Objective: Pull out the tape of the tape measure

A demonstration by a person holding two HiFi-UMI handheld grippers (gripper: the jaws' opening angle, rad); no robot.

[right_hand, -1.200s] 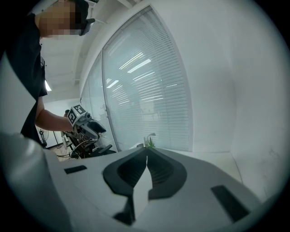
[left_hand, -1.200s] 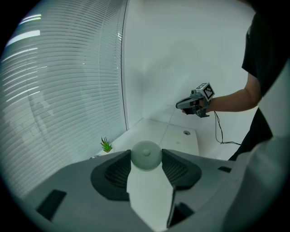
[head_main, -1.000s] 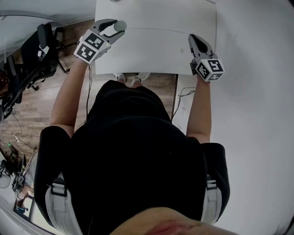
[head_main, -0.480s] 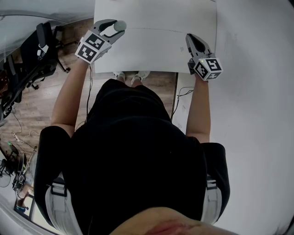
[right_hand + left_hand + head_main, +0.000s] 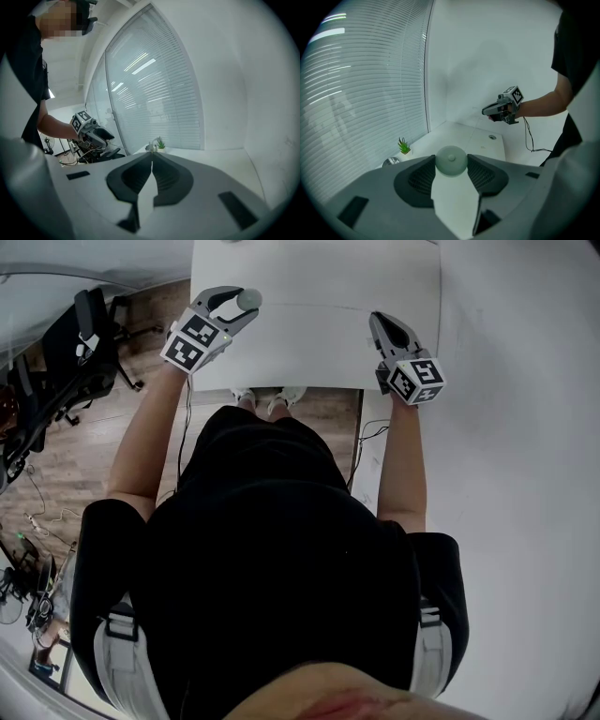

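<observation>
A small round pale-green tape measure (image 5: 248, 299) sits between the jaws of my left gripper (image 5: 244, 303), which is shut on it over the left edge of the white table (image 5: 319, 357). In the left gripper view the tape measure (image 5: 451, 160) is pinched between the two dark pads. My right gripper (image 5: 379, 321) hovers over the table's right side with its jaws shut; in the right gripper view (image 5: 152, 161) the pads meet, and I cannot make out any tape between them. No pulled-out tape shows between the two grippers.
A thin seam (image 5: 319, 306) crosses the table from left to right. A small potted plant (image 5: 403, 146) and a shiny round object (image 5: 390, 162) stand near the blinds. A cable hole (image 5: 492, 137) is in the tabletop. Office chairs (image 5: 84, 343) stand on the wooden floor at left.
Both grippers have drifted slightly up the picture; the right one has also shifted a little toward the left. Neither gripper's jaws have changed.
</observation>
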